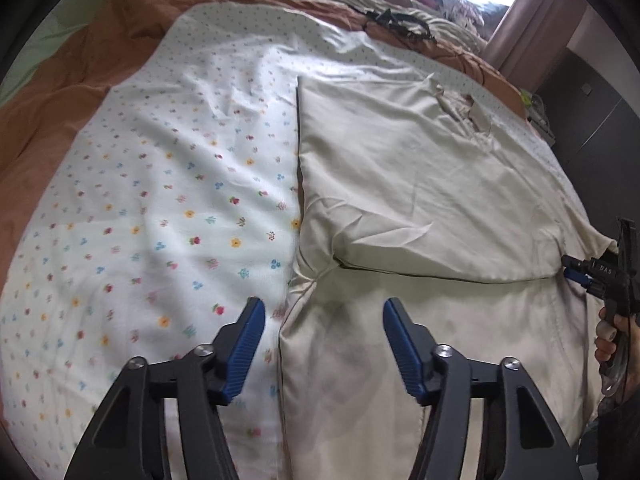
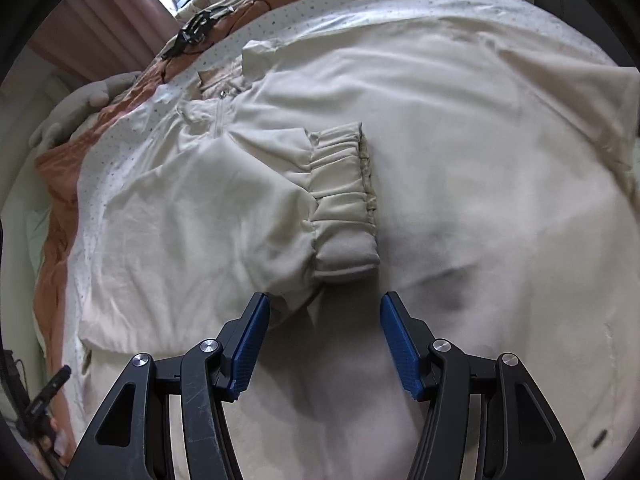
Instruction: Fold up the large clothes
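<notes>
We saw no containers; the cream jacket (image 1: 432, 184) lay spread on the flowered sheet (image 1: 168, 184) covering the bed, over an orange blanket (image 1: 52, 120). Pink curtains (image 1: 524, 12) hung by a bright window, with piled bedding beyond. Our left gripper (image 1: 324, 316) hovered over the jacket's left edge, fingers spread, pinching nothing. Our right gripper (image 2: 325, 312) hung with fingers likewise apart, empty, just short of the folded sleeve's gathered cuff (image 2: 344, 200). Only the right view showed us that cuff and the zipper (image 2: 220, 116); only the left showed the folded panel's straight edge against the sheet.
</notes>
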{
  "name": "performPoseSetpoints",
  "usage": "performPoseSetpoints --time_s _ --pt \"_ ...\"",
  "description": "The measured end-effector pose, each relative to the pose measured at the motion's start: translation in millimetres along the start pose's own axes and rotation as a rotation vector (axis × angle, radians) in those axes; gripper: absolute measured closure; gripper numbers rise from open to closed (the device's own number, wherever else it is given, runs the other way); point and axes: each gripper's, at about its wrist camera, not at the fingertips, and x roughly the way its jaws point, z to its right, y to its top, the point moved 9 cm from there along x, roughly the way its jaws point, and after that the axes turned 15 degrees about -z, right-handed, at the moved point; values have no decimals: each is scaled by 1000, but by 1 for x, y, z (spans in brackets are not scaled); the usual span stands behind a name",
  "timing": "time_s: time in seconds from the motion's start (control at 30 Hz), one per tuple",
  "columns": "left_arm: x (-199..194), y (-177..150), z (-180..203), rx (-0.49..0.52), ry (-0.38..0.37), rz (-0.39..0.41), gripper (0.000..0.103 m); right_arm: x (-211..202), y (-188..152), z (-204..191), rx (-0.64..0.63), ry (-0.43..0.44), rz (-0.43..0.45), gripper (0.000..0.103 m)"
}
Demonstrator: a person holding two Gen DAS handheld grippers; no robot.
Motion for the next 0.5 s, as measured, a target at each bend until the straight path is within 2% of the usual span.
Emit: performPoseSetpoints --time_s 0.07,0.2,0.27,0.37,0.5 --pt "11 3 0 -11 -3 -17 54 6 8 -1 -11 -9 5 61" --pt "30 7 -3 -32 30 -34 65 11 21 -3 -14 0 5 75" --pt "34 9 -7 -44 52 -26 80 15 29 -6 -28 -17 7 83" --pt "35 11 -13 -71 55 -14 87 19 37 -11 -48 -36 8 86" --pt "33 11 -21 -92 104 1 88 25 48 -22 -77 -52 8 86"
